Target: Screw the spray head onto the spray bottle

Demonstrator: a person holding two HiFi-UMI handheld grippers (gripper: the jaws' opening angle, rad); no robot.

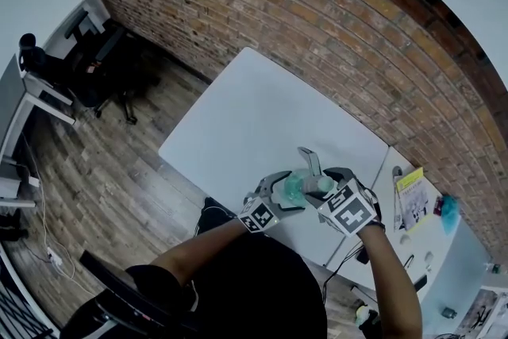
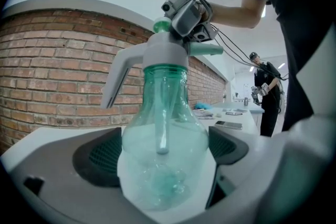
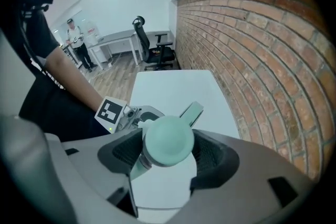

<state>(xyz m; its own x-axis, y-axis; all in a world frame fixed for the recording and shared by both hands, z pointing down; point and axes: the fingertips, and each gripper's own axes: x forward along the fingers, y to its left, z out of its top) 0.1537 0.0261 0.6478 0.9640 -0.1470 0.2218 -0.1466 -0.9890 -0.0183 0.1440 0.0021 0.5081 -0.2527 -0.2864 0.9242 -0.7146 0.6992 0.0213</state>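
So the spray head (image 2: 164,55) is already sitting on the bottle (image 2: 163,155), held up over the table (image 1: 254,107), and I'd guess only the final tightening is left. The left gripper (image 1: 279,194) is clamped on the bottle's belly, and the right gripper (image 1: 330,191) on the head's round top. The left gripper view shows where head meets neck, while the right gripper view only sees the top from above.

1. White table (image 1: 262,115): top bare; free passage across it up to the far edge.
2. Brick wall (image 1: 317,4): runs along the table's far side and closes that approach.
3. Left gripper (image 2: 164,152) and right gripper (image 3: 168,155): jaw gaps filled by the spray bottle (image 2: 163,113) and the spray head (image 3: 168,141). The grippers sit close together above the table's near edge.
4. Side desk (image 1: 456,250), right: small items on it, apparently including a booklet (image 1: 410,198).
5. Office chair (image 1: 95,67): far left, well apart from the table.
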